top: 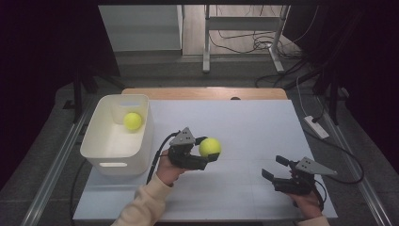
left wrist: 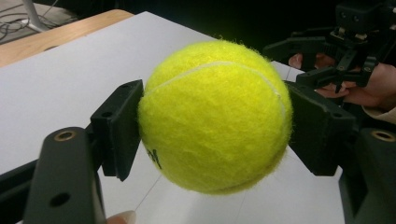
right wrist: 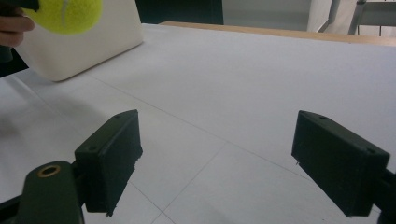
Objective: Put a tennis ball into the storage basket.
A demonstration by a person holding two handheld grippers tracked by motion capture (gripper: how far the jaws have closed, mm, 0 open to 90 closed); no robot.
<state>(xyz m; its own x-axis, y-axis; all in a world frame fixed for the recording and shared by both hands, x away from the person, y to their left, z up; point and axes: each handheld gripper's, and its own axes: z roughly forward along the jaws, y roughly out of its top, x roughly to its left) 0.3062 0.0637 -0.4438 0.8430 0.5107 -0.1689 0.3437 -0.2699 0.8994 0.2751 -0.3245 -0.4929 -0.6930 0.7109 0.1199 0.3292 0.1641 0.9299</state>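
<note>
My left gripper [top: 210, 148] is shut on a yellow tennis ball [top: 210, 147], held a little above the white table just right of the bin. In the left gripper view the ball [left wrist: 215, 114] sits squeezed between both black pads [left wrist: 119, 126]. A second tennis ball [top: 132, 121] lies inside the white bin [top: 101, 150] at the table's left. My right gripper [top: 275, 167] rests low at the front right, open, with nothing between its jaws. From the right gripper view [right wrist: 217, 158] the held ball [right wrist: 65, 14] shows at the top left, in front of the bin [right wrist: 88, 42].
A white sheet [top: 244, 127] covers the table, with a wooden edge [top: 202, 92] at the back. The right gripper [left wrist: 343, 65] and its hand appear at the far right of the left gripper view. A power strip [top: 316, 126] and cables lie on the floor right of the table.
</note>
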